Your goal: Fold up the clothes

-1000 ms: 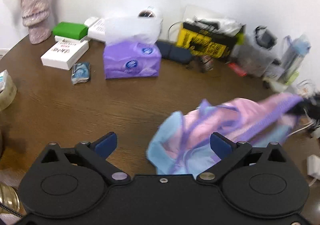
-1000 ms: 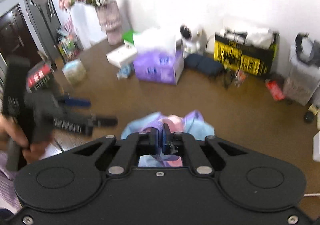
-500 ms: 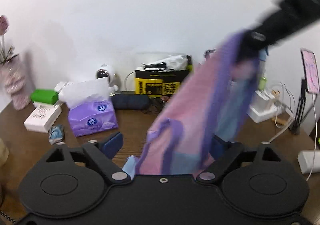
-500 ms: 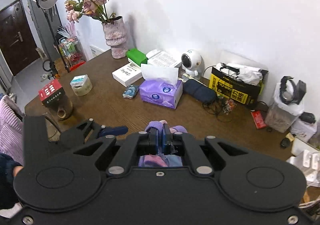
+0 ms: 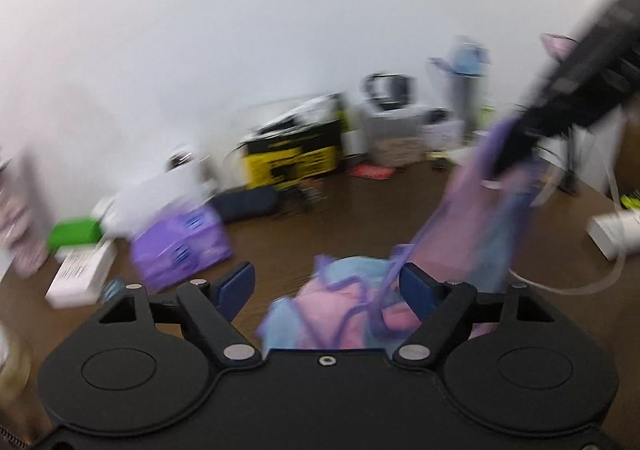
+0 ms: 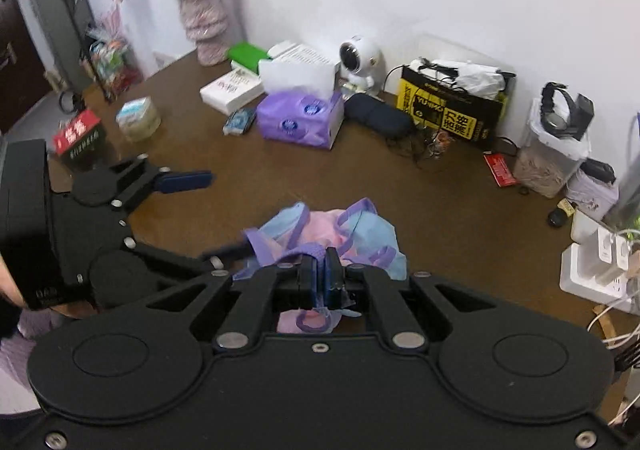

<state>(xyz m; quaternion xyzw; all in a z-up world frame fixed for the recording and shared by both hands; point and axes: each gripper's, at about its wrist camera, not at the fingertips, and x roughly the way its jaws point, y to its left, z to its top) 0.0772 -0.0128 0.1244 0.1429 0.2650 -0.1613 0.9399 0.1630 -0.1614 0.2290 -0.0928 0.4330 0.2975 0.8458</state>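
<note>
Right gripper (image 6: 319, 278) is clamped tight on a purple-trimmed edge of the garment (image 6: 320, 228), pads pinching the fabric between them. In the left wrist view I'm seeing that same gripper (image 5: 516, 152) up at the right, lifting one end of the cloth (image 5: 476, 218) off the table (image 5: 340, 218) so it's hanging as a stretched strip, while the rest is sitting bunched on the wood right in front of my left gripper (image 5: 326, 290). Left jaws are closing, with the pink and blue bundle lying between the blue pads (image 5: 236, 286); the right-hand pad is sitting against a hanging fold, the other is clear, so I'm not gripping anything there. From the right wrist view the left gripper (image 6: 200, 218) is coming in from the left side, one finger (image 6: 184, 180) out over bare table, the other tucked at the cloth's edge. Left view is heavily motion-blurred. Purple tissue box (image 6: 300, 120), white box (image 6: 232, 88), vase (image 6: 204, 24) and yellow-black bag (image 6: 448, 112) are sitting along the wall, well apart from the garment.
</note>
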